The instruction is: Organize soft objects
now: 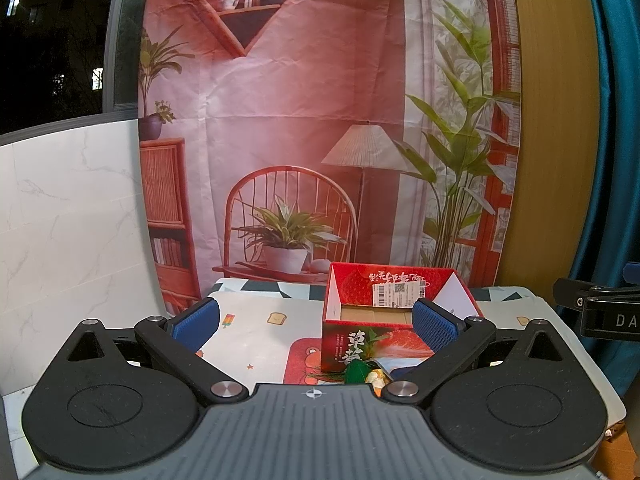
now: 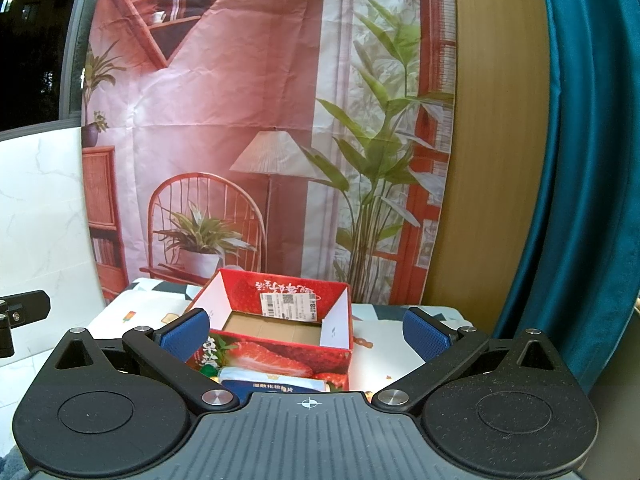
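Observation:
A red strawberry-print cardboard box [image 1: 360,344] [image 2: 280,354] stands open-topped on the table, its brown floor bare. Against its near side lie a green wrapped item [image 1: 357,372] and a blue and white soft pack [image 2: 276,382], both partly hidden by the gripper bodies. My left gripper [image 1: 315,322] is open, blue pads wide apart, nothing between them, the box behind its right pad. My right gripper [image 2: 306,330] is open too, held in front of the box, empty.
The table wears a white cartoon-print cloth [image 1: 256,332]. A printed room backdrop [image 1: 304,120] hangs behind it, a marble-look panel [image 1: 68,220] to the left, a teal curtain [image 2: 580,160] to the right. The right gripper's black body [image 1: 600,312] shows at the left view's edge.

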### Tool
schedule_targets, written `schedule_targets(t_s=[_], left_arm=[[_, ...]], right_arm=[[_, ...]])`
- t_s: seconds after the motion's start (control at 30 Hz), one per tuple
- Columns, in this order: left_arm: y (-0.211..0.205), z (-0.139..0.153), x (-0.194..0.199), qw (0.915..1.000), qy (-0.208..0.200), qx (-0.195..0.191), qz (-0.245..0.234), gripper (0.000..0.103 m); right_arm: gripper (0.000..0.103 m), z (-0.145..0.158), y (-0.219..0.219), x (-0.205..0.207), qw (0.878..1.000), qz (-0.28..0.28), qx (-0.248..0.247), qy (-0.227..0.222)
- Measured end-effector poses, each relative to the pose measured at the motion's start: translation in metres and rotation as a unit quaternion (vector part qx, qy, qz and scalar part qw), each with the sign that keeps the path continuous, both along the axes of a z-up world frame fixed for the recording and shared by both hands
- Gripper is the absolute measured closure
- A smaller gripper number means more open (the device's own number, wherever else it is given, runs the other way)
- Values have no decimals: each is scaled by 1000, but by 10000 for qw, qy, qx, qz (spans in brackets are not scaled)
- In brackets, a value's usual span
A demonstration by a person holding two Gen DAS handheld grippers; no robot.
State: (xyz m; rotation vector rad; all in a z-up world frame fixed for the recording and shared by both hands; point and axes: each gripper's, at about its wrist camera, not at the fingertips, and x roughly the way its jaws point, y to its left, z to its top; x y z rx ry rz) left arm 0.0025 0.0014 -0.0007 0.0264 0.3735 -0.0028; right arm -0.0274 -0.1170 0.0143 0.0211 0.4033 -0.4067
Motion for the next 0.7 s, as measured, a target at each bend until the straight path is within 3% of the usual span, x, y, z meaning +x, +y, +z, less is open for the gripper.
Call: schedule_targets(t_s=[0.7], left_arm=[[1,-3,0,10000,8,-9,-2,0]], right_arm=[[0,0,0,1,10000,2,-3,10]])
